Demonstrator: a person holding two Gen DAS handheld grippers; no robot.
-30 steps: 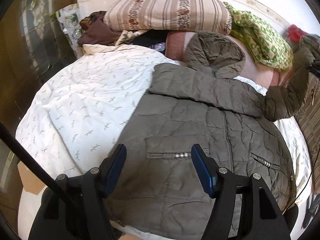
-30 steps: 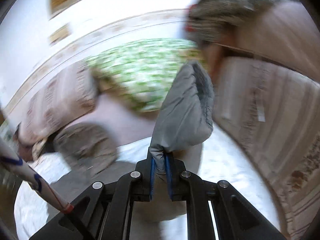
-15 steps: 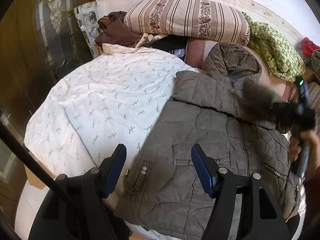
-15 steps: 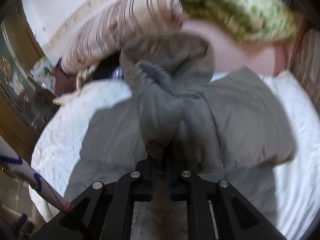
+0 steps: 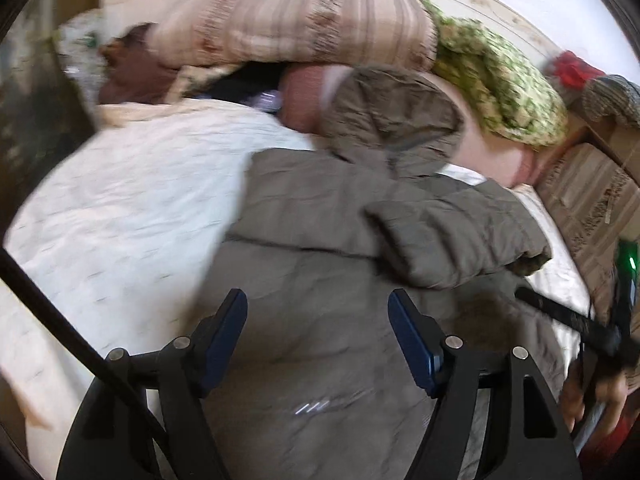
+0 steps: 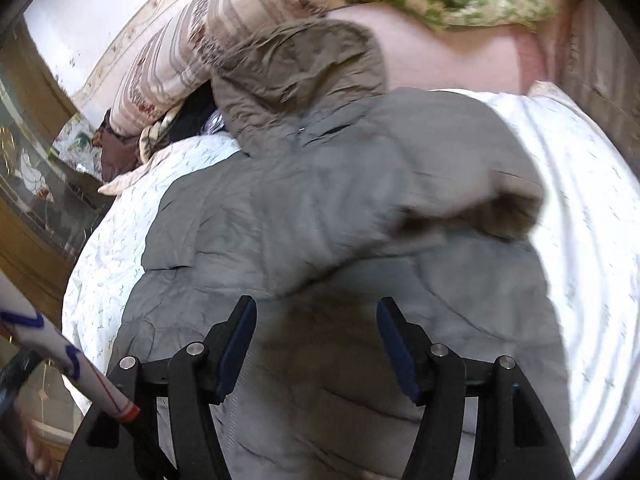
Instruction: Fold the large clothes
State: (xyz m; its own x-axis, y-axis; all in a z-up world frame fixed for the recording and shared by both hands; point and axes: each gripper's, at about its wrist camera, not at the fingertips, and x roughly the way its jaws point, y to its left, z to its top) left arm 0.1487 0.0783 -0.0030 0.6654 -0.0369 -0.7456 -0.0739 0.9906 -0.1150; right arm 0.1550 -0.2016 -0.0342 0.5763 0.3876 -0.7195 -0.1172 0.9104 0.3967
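Note:
A grey-brown puffer jacket [image 5: 328, 292] lies spread on the white bed, hood [image 5: 396, 116] toward the pillows. One sleeve [image 5: 456, 232] lies folded across its chest, fur cuff at the right. My left gripper [image 5: 318, 332] is open and empty above the jacket's lower front. In the right wrist view the jacket [image 6: 280, 232] fills the middle, with the folded sleeve [image 6: 448, 184] and hood [image 6: 296, 76]. My right gripper [image 6: 316, 332] is open and empty above the jacket body.
White patterned bedding [image 5: 132, 216] lies left of the jacket and at its right [image 6: 580, 208]. A striped pillow [image 5: 296, 20], a green patterned cloth [image 5: 496, 84] and a pink pillow [image 6: 448, 52] line the head of the bed. A wooden cabinet [image 6: 28, 184] stands at the left.
My right gripper has let go of the sleeve, opened and drawn back. The sleeve now lies across the jacket's chest. My left gripper has shifted right over the jacket, still open.

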